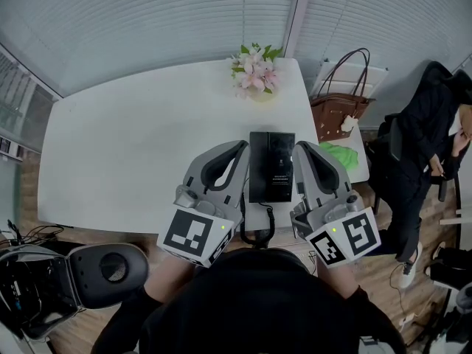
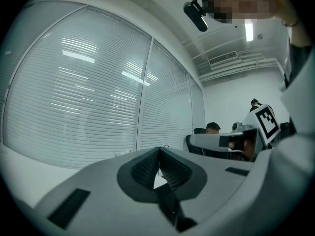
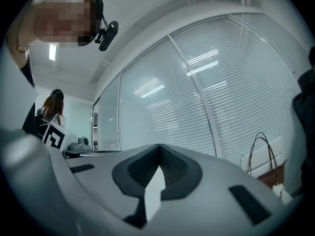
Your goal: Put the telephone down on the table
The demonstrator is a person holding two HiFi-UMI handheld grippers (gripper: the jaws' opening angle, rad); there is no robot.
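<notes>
The black telephone (image 1: 271, 167) lies flat on the white table (image 1: 133, 153), close to its front edge. Its cord (image 1: 258, 226) hangs over that edge. My left gripper (image 1: 241, 147) rests just left of the phone, and my right gripper (image 1: 299, 148) just right of it. Both are shut, nothing between the jaws, and neither holds the phone. In the left gripper view the jaws (image 2: 158, 152) meet tip to tip and look toward the window blinds; the phone is hidden there. The right gripper view shows its jaws (image 3: 159, 149) closed the same way.
A vase of pink flowers (image 1: 254, 72) stands at the table's far edge. A brown handbag (image 1: 339, 109) and a green item (image 1: 341, 155) sit to the right, beyond them a seated person (image 1: 428, 124). A black chair (image 1: 107, 268) is at lower left.
</notes>
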